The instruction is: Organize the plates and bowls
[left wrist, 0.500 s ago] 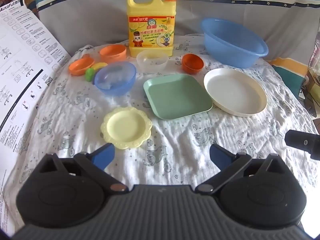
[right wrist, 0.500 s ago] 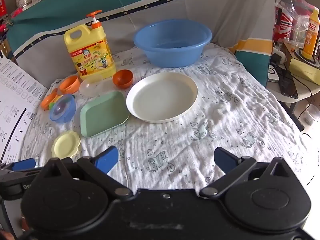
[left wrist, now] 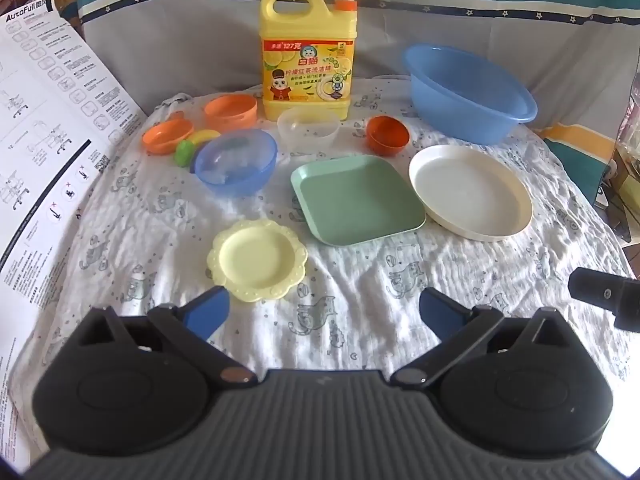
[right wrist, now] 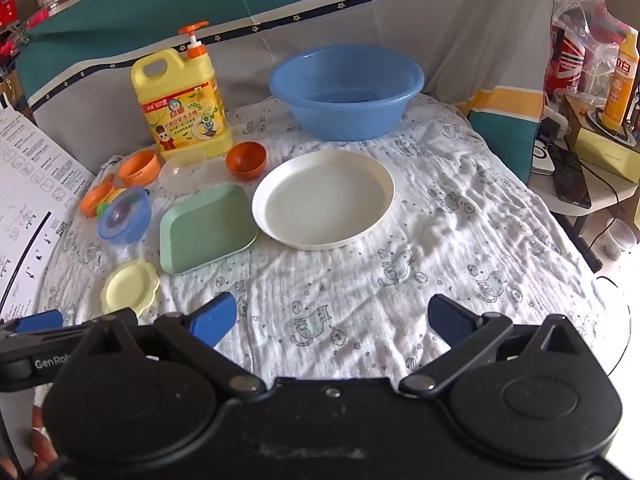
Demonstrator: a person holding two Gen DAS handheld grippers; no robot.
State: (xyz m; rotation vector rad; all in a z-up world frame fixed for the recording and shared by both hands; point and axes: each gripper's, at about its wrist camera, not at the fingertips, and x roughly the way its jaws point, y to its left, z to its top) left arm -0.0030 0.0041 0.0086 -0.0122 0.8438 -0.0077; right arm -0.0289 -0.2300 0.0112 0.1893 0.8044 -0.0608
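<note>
On the cloth-covered table lie a small yellow scalloped plate [left wrist: 257, 259], a green square plate [left wrist: 357, 199] and a big white round plate [left wrist: 470, 191]. Behind them stand a blue translucent bowl [left wrist: 237, 166], a clear bowl [left wrist: 308, 130], a dark orange bowl [left wrist: 388, 135] and two light orange bowls [left wrist: 231, 111]. My left gripper [left wrist: 322, 314] is open and empty, just short of the yellow plate. My right gripper [right wrist: 330, 318] is open and empty, well short of the white plate [right wrist: 323, 204].
A yellow detergent jug [left wrist: 307, 66] and a large blue basin [left wrist: 468, 92] stand at the back. A printed sheet [left wrist: 44, 152] lies along the left edge. A side table with bottles and cables [right wrist: 592, 148] is at the right.
Both views have barely shifted; nothing on the table has moved and both grippers stay open.
</note>
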